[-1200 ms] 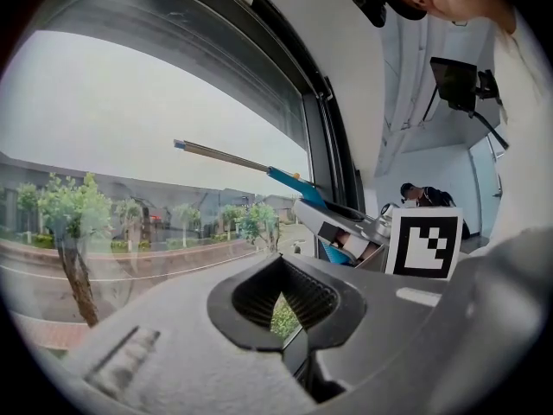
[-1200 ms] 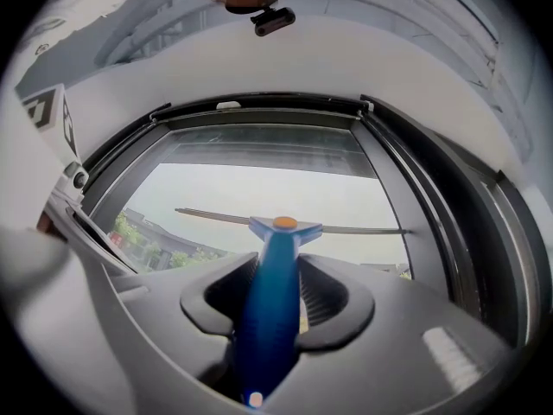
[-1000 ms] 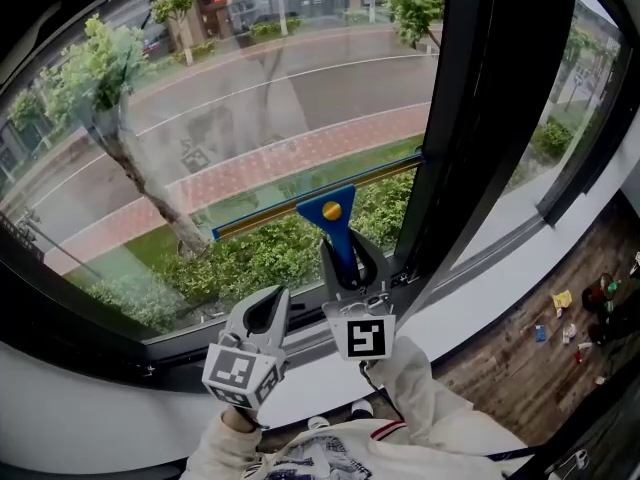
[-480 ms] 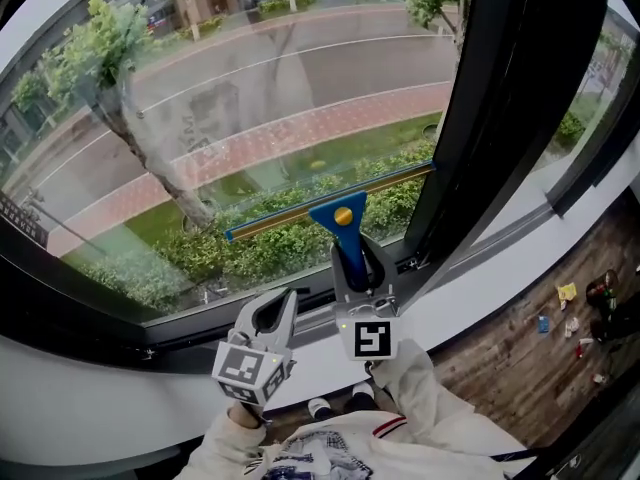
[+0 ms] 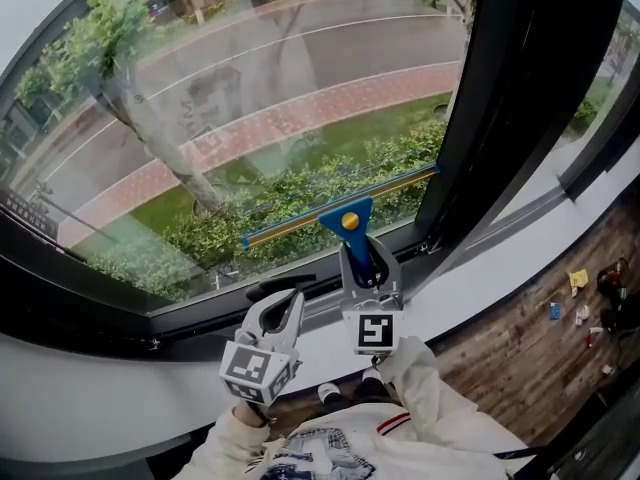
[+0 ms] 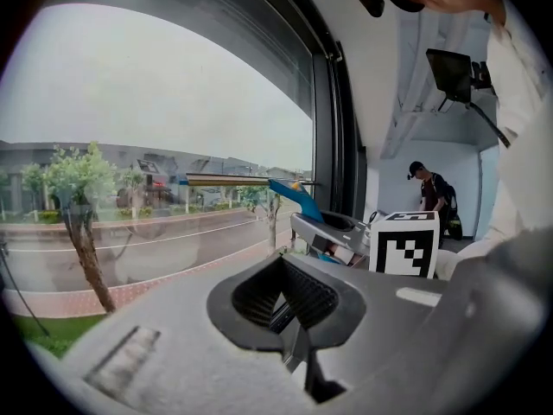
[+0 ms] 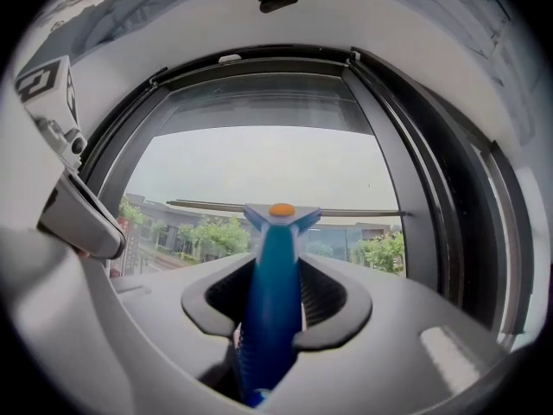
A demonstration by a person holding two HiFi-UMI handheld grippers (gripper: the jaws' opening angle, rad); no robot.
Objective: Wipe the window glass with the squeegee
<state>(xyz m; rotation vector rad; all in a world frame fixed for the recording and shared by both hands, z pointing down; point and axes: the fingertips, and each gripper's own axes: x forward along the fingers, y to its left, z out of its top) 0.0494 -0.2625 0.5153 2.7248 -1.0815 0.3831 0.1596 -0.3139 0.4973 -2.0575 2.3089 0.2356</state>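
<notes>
the right gripper point(image 5: 365, 260) is clamped on the blue handle of the squeegee point(image 5: 345, 218). the blade lies across the bottom of the window glass point(image 5: 250, 88), just above the lower frame point(image 5: 200, 313), with its right end at the dark mullion point(image 5: 490, 98). the left gripper point(image 5: 283, 313) hangs beside it over the sill point(image 5: 480, 268), jaws together on nothing. to end this stroke well, i judge the blade should run flat and evenly pressed right down to the frame, then lift off cleanly so no water line is left. hard to make out: whether the rubber edge truly touches the pane, and any wetness or streaks on the glass. the gripper views show the blade only edge-on.
</notes>
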